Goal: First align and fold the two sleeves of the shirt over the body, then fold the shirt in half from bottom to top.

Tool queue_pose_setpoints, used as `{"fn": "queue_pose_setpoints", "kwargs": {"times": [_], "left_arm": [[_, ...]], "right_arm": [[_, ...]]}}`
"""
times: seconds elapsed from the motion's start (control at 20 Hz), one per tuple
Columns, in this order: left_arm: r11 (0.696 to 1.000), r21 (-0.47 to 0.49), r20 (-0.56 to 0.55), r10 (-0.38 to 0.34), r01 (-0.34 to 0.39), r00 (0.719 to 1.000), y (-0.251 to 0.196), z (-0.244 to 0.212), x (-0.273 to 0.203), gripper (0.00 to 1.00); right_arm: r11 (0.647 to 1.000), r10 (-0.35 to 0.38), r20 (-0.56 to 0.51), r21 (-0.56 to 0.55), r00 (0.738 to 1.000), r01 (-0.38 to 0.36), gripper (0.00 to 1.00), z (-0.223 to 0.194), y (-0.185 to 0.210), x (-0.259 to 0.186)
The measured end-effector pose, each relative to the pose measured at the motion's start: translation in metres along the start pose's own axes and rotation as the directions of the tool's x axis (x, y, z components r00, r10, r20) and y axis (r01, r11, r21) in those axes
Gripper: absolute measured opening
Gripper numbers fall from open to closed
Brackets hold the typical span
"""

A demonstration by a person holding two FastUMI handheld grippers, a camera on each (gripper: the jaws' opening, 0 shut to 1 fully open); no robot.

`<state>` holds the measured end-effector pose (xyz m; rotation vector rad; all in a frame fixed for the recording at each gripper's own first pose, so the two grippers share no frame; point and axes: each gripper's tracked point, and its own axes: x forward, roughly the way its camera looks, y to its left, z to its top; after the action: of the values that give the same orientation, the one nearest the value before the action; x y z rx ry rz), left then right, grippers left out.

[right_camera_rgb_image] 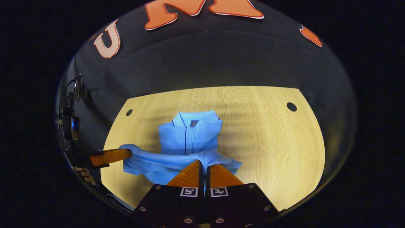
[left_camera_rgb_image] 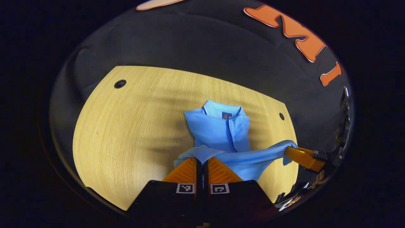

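Both tongs are clenching the bottom hem of the soft light-blue polo shirt: my left tongs are pinching one hem corner, and my right tongs are pinching the other, fingers pressed nearly together with only cloth between them. I am holding the hem raised off the pale wood-grain desk, stretched between my two hands, while the collar end is lying flat on the desk, farther from me, with the sleeves already lying folded in over the body.

I am judging the shirt to be light, limp knit cloth: it is sagging between the two grips and bunching at each one, so it will drape rather than hold a shape. Taking it at the two hem corners seems right to me, since that is keeping the edge taut and level; a hold nearer the middle would probably let the corners flop. The danger, as I see it, is the folded sleeves slipping out if I am dragging instead of lifting.

In the left gripper view, the right tongs are showing at the far right, gripping the hem. In the right gripper view, the left tongs are appearing at the left with fingers of my hand below them.
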<state>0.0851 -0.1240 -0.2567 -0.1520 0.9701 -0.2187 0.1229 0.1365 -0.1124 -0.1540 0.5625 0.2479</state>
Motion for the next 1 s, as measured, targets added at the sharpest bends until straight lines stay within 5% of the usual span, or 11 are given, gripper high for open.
{"fn": "queue_pose_setpoints", "kwargs": {"times": [0.5,0.65,0.7,0.75,0.9,1.0], "left_arm": [[0.994,0.092,-0.002,0.057,-0.057,0.998,0.013,0.050,0.084,0.04],[0.994,0.081,-0.003,0.071,-0.071,0.997,0.016,0.049,0.097,0.12],[0.994,0.077,0.000,0.071,-0.071,0.997,0.016,0.049,0.101,0.16],[0.994,0.079,0.009,0.081,-0.082,0.997,0.018,0.052,0.098,0.23],[0.979,0.116,0.061,0.159,-0.165,0.985,0.034,0.064,0.089,1.00],[0.977,0.122,0.104,0.165,-0.177,0.981,0.030,0.070,0.079,1.00]], "right_arm": [[0.994,-0.062,-0.031,0.084,0.998,0.065,0.05,0.018,-0.026,0.097],[0.994,-0.083,-0.008,0.075,0.997,0.083,0.17,0.023,-0.031,0.104],[0.994,-0.082,-0.012,0.075,0.997,0.083,0.34,0.021,-0.034,0.103],[0.993,-0.082,-0.019,0.079,0.996,0.083,0.50,0.021,-0.036,0.101],[0.993,-0.094,-0.015,0.076,0.995,0.095,1.00,0.022,-0.040,0.091],[0.992,-0.110,0.017,0.070,0.994,0.109,0.99,0.029,-0.043,0.081]]}}
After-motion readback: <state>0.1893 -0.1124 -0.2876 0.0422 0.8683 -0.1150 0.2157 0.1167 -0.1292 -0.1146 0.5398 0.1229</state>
